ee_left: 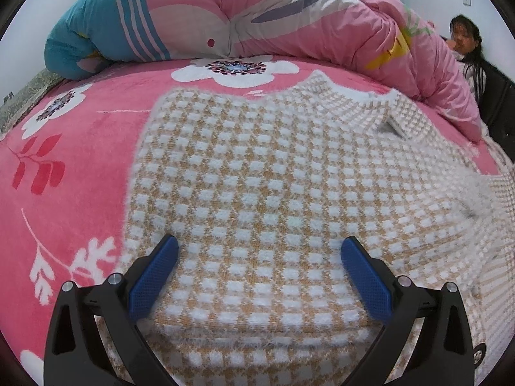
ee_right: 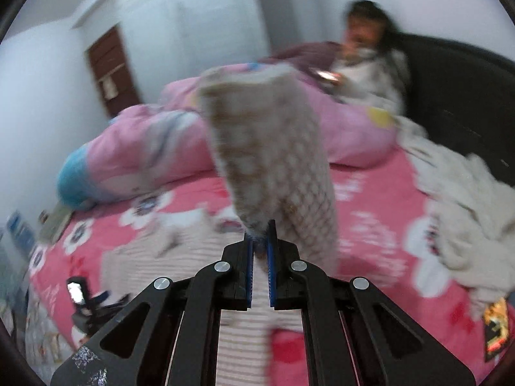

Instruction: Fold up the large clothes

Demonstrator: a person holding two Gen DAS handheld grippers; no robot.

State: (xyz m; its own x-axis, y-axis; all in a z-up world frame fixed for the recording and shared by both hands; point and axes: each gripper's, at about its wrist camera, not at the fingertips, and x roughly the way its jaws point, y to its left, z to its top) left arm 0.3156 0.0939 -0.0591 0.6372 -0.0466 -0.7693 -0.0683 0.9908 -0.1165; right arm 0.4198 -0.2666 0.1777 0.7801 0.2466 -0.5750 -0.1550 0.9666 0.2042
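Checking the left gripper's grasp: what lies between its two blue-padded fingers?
In the left wrist view, the open left gripper has only the fuzzy tan-and-white checked knit sweater between its blue fingers, lying flat on the pink floral bedsheet.

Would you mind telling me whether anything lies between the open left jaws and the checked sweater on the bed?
Nothing visible does. The left gripper hangs open directly over the checked sweater, with only its knit between the jaws. The pink duvet lies beyond it, clear.
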